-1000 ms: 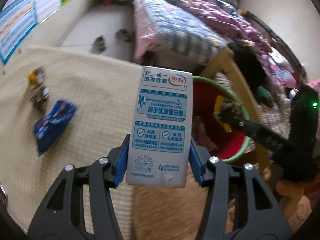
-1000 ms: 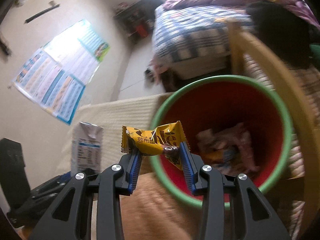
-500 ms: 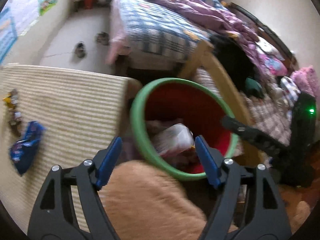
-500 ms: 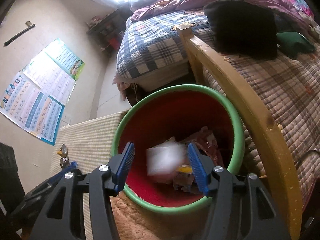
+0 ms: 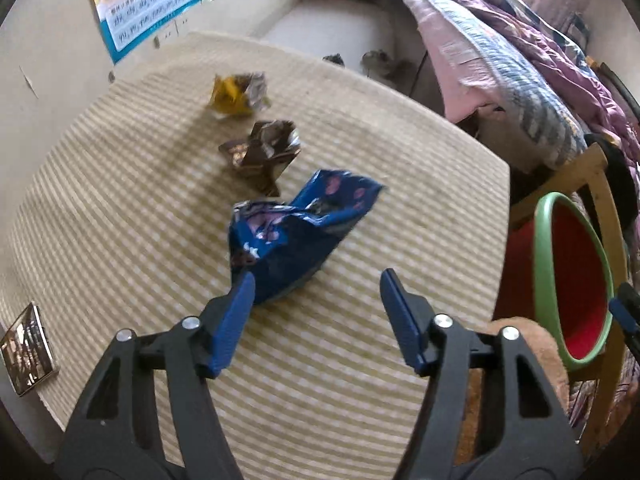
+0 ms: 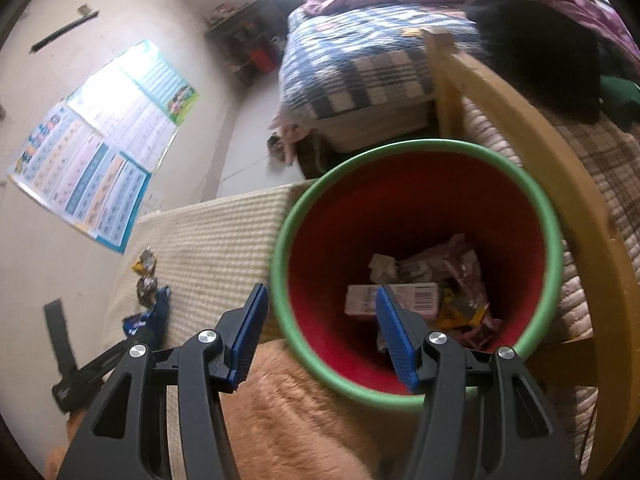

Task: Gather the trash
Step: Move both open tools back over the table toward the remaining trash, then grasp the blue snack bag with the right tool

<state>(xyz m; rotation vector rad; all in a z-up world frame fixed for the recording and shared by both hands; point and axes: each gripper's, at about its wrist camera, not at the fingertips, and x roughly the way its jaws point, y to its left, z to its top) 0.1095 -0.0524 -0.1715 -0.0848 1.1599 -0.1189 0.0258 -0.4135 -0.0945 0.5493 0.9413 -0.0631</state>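
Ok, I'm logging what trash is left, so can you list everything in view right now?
Crumpled blue foil snack bag: one, blue, on the striped mat, just ahead of the left claw.
Crumpled brown foil wrapper: one, brown, beyond the blue bag.
Crumpled yellow foil wrapper: one, yellow, farthest.
Striped beige mat: one.
Red plastic bin with green rim: one, beside the mat; holds a white carton and wrappers.
Wall posters: several.
Plaid-covered bed: one, behind the bin.
Left claw: open, empty.
Right claw: open, empty, over the bin.
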